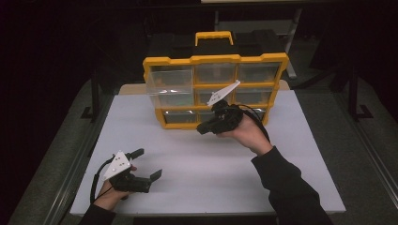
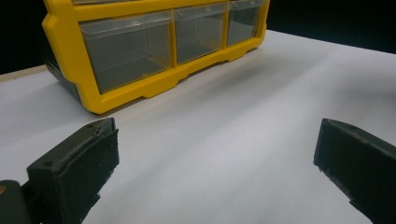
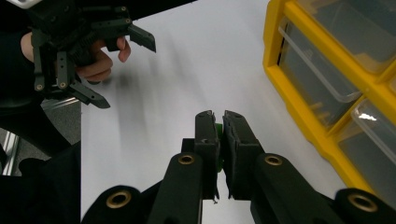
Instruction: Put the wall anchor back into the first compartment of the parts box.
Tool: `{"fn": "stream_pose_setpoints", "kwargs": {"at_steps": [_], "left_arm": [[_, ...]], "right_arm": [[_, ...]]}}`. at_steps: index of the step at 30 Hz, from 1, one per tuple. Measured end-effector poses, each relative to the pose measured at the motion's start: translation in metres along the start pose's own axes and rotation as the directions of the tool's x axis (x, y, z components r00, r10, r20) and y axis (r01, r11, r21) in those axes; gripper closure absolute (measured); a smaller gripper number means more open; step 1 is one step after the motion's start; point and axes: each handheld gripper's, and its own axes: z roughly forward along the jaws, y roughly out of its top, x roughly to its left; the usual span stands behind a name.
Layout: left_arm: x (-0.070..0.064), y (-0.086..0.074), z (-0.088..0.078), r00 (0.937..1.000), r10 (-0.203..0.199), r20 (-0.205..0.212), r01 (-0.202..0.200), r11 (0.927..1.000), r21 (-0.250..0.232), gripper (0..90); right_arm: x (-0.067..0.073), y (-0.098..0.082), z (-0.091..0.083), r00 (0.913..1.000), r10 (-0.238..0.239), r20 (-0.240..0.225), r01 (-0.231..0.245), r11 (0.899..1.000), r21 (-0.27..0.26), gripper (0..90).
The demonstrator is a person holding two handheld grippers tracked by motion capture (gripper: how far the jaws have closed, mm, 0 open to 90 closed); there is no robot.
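Right tongs (image 3: 218, 122), near the yellow drawer cabinet (image 1: 155, 65) at the far side of the white surface (image 1: 197, 187), pinch a small green piece (image 3: 218, 127). Left tongs (image 1: 149, 163) rest open, near left. Judged next: carry the piece to a drawer and release it.

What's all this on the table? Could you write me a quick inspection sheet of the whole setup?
Surface: white table, bare apart from the cabinet.
Job's things: yellow drawer cabinet, upright, one clear drawer pulled out; small green item pinched in the right gripper.
Clutter: nothing seen.
Grippers: left gripper jaws wide apart, empty; right gripper jaws shut.
Cables: black cable trailing over the right hand.
Surroundings: dark room, grey floor.
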Motion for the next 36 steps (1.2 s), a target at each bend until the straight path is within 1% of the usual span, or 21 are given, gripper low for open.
{"fn": "stream_pose_setpoints", "kwargs": {"at_steps": [3, 5, 6, 11, 12, 13, 14, 16, 18, 19, 20, 21, 24, 27, 28, 30, 33, 36], "left_arm": [[0.000, 0.000, 0.000, 1.0000, 0.004, 0.000, -0.004, 1.0000, -0.002, 0.0], [0.000, 0.000, 0.000, 1.0000, -0.002, 0.001, 0.002, 1.0000, 0.001, 0.0], [0.000, 0.000, 0.000, 1.0000, -0.002, 0.001, 0.002, 1.0000, 0.001, 0.0], [0.000, 0.000, 0.000, 1.0000, 0.003, 0.000, -0.003, 1.0000, -0.002, 0.0], [0.000, 0.000, 0.000, 1.0000, -0.002, 0.000, 0.002, 1.0000, -0.001, 0.0], [0.001, 0.000, 0.000, 0.9999, 0.010, -0.001, -0.010, 0.9999, 0.001, 0.0], [0.000, 0.000, 0.000, 1.0000, 0.007, 0.000, -0.007, 1.0000, 0.001, 0.0], [0.000, 0.000, 0.000, 1.0000, 0.005, 0.001, -0.005, 1.0000, -0.003, 0.0], [0.000, 0.000, 0.001, 1.0000, 0.002, 0.001, -0.002, 1.0000, -0.004, 0.0], [-0.001, 0.000, 0.001, 1.0000, -0.003, 0.001, 0.003, 1.0000, -0.007, 0.0], [-0.001, 0.000, 0.001, 1.0000, -0.005, 0.001, 0.005, 0.9999, -0.009, 0.0], [-0.001, 0.000, 0.001, 1.0000, -0.002, 0.000, 0.002, 1.0000, -0.007, 0.0], [-0.001, 0.000, 0.001, 1.0000, -0.003, 0.000, 0.003, 1.0000, -0.008, 0.0], [0.000, 0.000, 0.001, 1.0000, -0.001, -0.001, 0.001, 1.0000, -0.008, 0.0], [-0.001, 0.000, 0.001, 1.0000, -0.003, -0.001, 0.003, 1.0000, -0.009, 0.0], [-0.001, 0.000, 0.001, 1.0000, -0.003, -0.001, 0.003, 1.0000, -0.007, 0.0], [-0.001, 0.000, 0.001, 1.0000, -0.003, 0.000, 0.003, 1.0000, -0.007, 0.0], [0.000, 0.000, 0.001, 1.0000, -0.003, 0.000, 0.003, 1.0000, -0.005, 0.0]], "right_arm": [[-0.002, 0.004, -0.004, 0.9999, -0.014, 0.002, 0.014, 1.000, -0.008, 84.1], [-0.002, 0.008, -0.008, 1.0000, -0.004, 0.000, 0.004, 1.000, -0.013, 84.0], [-0.002, 0.009, -0.010, 0.9999, -0.011, 0.002, 0.011, 1.000, -0.018, 84.1], [-0.003, 0.018, -0.019, 0.9999, -0.014, 0.009, 0.014, 0.999, -0.033, 84.1], [-0.003, 0.019, -0.020, 0.9998, -0.017, 0.009, 0.017, 0.999, -0.035, 84.1], [-0.003, 0.021, -0.022, 0.9998, -0.012, 0.013, 0.013, 0.999, -0.039, 84.1], [-0.004, 0.023, -0.024, 0.9996, -0.023, 0.017, 0.023, 0.999, -0.039, 84.1], [-0.003, 0.027, -0.028, 0.9996, -0.018, 0.019, 0.019, 0.999, -0.044, 84.1], [-0.004, 0.030, -0.032, 0.9992, -0.031, 0.026, 0.032, 0.998, -0.050, 84.1], [-0.004, 0.032, -0.034, 0.9993, -0.026, 0.028, 0.028, 0.998, -0.055, 84.1], [-0.005, 0.033, -0.037, 0.9989, -0.034, 0.032, 0.036, 0.998, -0.054, 84.1], [-0.004, 0.035, -0.039, 0.9991, -0.028, 0.033, 0.029, 0.998, -0.059, 84.1], [-0.004, 0.038, -0.043, 0.9988, -0.030, 0.037, 0.032, 0.997, -0.063, 84.1], [-0.005, 0.043, -0.051, 0.9984, -0.035, 0.045, 0.038, 0.996, -0.079, 84.1], [-0.005, 0.045, -0.052, 0.9986, -0.027, 0.045, 0.031, 0.996, -0.082, 84.1], [-0.005, 0.048, -0.058, 0.9982, -0.031, 0.051, 0.036, 0.995, -0.090, 84.1], [-0.006, 0.053, -0.064, 0.9980, -0.025, 0.058, 0.031, 0.994, -0.105, 84.1], [-0.007, 0.060, -0.070, 0.9970, -0.040, 0.067, 0.047, 0.993, -0.111, 84.1]]}}
